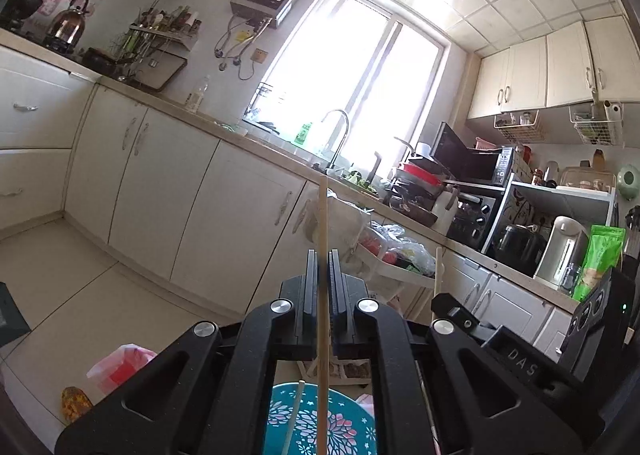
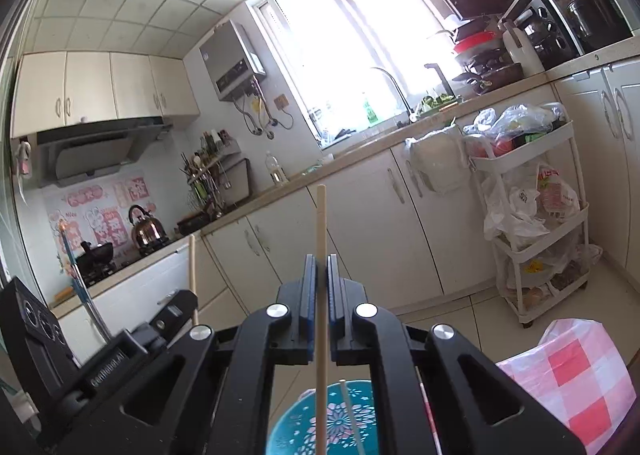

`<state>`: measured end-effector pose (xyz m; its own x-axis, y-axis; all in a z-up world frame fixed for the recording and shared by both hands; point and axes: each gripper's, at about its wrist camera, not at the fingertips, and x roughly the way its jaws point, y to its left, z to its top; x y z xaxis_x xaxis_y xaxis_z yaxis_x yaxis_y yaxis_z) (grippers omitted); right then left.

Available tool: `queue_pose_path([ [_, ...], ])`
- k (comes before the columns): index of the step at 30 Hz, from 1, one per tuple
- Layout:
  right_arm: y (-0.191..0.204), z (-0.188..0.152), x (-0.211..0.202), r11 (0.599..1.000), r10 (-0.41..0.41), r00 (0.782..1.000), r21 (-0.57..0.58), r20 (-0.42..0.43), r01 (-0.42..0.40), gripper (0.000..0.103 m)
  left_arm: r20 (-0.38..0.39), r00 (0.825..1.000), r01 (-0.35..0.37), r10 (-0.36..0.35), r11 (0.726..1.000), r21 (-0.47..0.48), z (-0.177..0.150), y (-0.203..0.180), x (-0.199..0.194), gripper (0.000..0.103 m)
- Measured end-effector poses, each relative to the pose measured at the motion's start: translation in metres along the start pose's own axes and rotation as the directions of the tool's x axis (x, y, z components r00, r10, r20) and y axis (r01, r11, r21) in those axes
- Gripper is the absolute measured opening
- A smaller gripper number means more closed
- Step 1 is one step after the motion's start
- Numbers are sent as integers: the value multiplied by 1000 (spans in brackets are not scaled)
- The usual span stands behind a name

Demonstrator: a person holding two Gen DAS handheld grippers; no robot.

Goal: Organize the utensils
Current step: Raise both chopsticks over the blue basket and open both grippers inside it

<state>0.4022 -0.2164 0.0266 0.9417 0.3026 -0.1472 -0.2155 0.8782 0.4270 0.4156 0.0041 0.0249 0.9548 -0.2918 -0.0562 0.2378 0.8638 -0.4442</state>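
Clamping one chopstick (image 1: 323,255) upright, the left gripper (image 1: 323,255) mirrors the right gripper (image 2: 321,259) and its chopstick (image 2: 321,255); teal stool (image 1: 344,427) sits lower centre.

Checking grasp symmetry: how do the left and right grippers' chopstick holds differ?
Little differs. The left gripper frames its chopstick against the sink counter; the right gripper frames its chopstick against the lower cabinets. A second stick over the teal stool lies left of the left one, right of the right one. Shared: jaws shut, sticks upright and projecting past the tips.
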Motion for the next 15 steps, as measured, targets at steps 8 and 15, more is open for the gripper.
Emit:
queue_pose_path([
  [8,-21,-31,26,998,-58,997,-24,-45,57,6,-19,999,-45,45,999,-5,-28,15,34,5],
  [15,-30,-57,31,996,-84,990,-37,-113,80,6,-101,992,-75,82,994,75,-65,19,42,5],
])
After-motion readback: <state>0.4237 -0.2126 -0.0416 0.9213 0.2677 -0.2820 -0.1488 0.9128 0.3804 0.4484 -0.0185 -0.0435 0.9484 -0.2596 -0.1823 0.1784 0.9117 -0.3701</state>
